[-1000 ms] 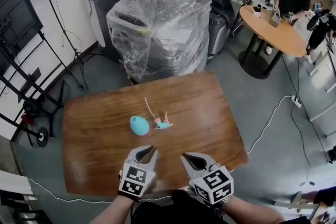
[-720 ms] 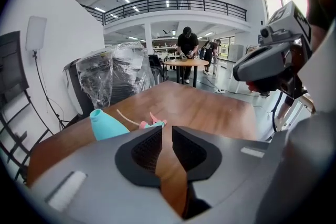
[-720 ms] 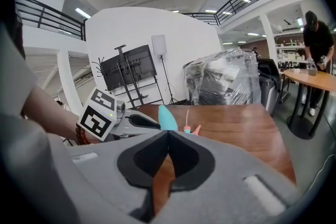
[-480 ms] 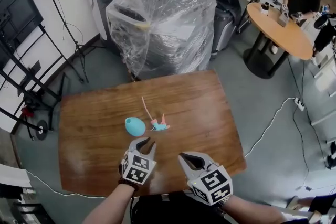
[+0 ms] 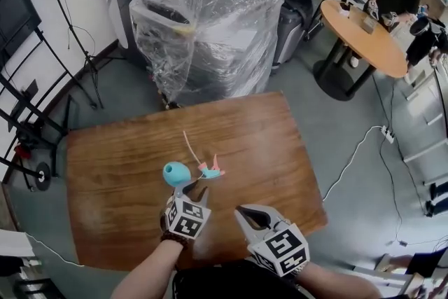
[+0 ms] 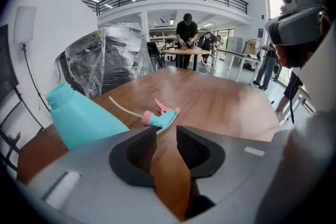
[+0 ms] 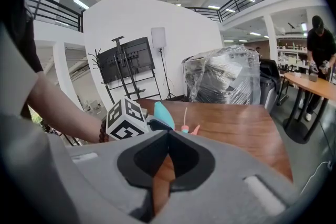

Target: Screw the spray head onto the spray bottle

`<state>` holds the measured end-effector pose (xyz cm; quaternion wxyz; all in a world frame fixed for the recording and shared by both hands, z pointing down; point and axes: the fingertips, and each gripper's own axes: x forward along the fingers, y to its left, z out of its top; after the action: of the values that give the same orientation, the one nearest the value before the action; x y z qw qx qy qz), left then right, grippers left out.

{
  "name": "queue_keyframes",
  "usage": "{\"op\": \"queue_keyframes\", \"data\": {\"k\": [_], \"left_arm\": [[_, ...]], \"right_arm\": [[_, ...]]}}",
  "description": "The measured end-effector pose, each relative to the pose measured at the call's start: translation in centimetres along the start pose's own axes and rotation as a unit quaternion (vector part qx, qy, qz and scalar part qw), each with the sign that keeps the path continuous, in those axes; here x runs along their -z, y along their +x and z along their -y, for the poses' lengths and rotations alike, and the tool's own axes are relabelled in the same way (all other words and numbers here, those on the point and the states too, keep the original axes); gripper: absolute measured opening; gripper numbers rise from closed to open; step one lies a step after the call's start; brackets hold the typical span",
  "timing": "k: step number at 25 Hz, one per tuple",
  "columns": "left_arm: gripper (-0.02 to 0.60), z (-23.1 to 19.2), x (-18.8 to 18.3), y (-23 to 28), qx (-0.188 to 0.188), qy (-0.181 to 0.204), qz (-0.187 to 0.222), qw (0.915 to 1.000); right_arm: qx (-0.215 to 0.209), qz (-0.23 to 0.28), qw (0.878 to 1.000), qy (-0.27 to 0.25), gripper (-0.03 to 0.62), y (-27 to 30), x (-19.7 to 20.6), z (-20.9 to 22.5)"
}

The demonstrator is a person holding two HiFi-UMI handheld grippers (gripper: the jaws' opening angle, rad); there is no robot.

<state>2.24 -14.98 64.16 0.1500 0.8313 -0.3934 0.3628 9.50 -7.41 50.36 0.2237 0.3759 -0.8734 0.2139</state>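
A teal spray bottle lies on its side on the brown wooden table, capless, with its neck away from me. Just to its right lies the spray head, teal with a pink collar and trigger, its thin tube pointing away. My left gripper is right behind the bottle, almost touching it. Its jaws are opening, slightly parted, with nothing between them. My right gripper hovers near the table's front edge, shut and empty.
A machine wrapped in clear plastic stands beyond the table's far edge. A round orange table with people at it is at the back right. Black stands are at the left, and a white cable lies on the floor at the right.
My left gripper has moved forward up to the bottle and its jaws have parted a little. The right gripper has stayed near the front edge, still shut.
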Motion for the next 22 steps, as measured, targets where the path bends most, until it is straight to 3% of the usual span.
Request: {"op": "queue_keyframes", "data": {"k": [16, 22], "left_arm": [[0.12, -1.5, 1.4, 3.5, 0.027, -0.006, -0.04, 0.9988], [0.039, -1.6, 1.9, 4.1, 0.027, -0.007, -0.045, 0.9986]], "right_arm": [[0.009, -0.032, 0.999, 0.017, -0.009, 3.1, -0.3, -0.6], [0.015, -0.037, 0.999, 0.02, -0.009, 3.4, 0.0, -0.4]]}}
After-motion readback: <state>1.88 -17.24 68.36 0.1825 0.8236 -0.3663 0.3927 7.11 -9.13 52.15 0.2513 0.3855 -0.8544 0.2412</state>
